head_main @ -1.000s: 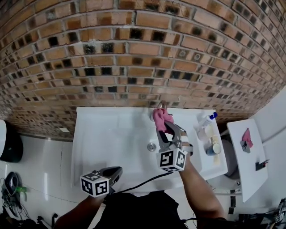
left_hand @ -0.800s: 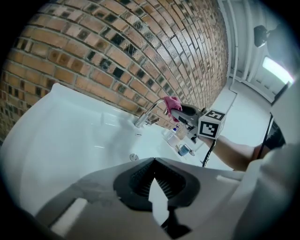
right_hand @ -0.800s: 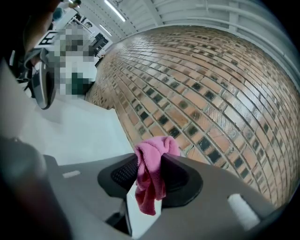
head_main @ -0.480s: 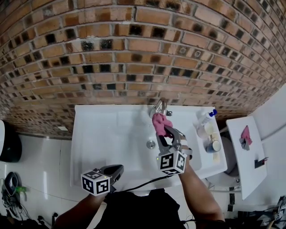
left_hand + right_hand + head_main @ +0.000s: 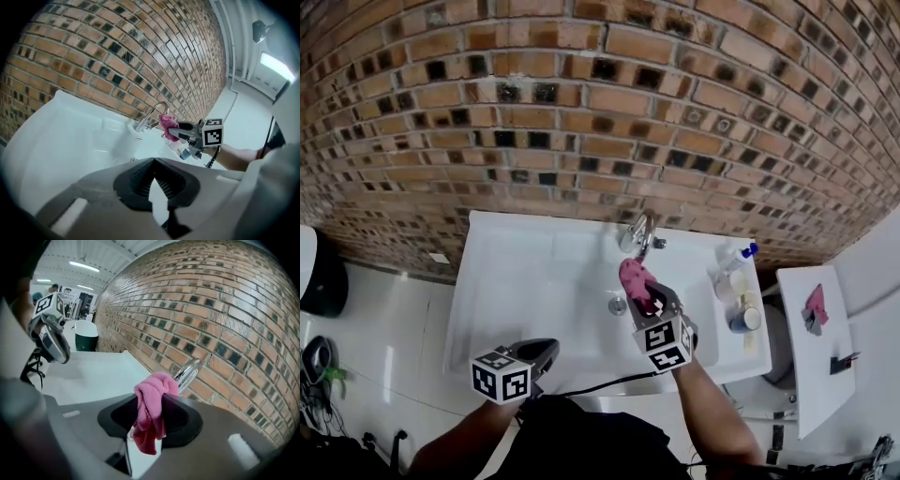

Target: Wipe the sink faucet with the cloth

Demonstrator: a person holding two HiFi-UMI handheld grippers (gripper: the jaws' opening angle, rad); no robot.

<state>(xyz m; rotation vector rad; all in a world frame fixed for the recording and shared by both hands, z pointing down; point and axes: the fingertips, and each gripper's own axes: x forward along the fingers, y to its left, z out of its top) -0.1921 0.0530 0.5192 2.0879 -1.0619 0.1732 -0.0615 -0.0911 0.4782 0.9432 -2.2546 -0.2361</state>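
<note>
I'm holding my left gripper (image 5: 546,351) at the near edge of the sink (image 5: 506,309), jaws together with nothing in them. My right gripper (image 5: 645,300) is clamping the pink cloth (image 5: 634,277) over the basin. The cloth is sitting just beside the faucet (image 5: 639,234) spout, can't tell if touching. Brick wall (image 5: 581,112) is running behind.
</note>
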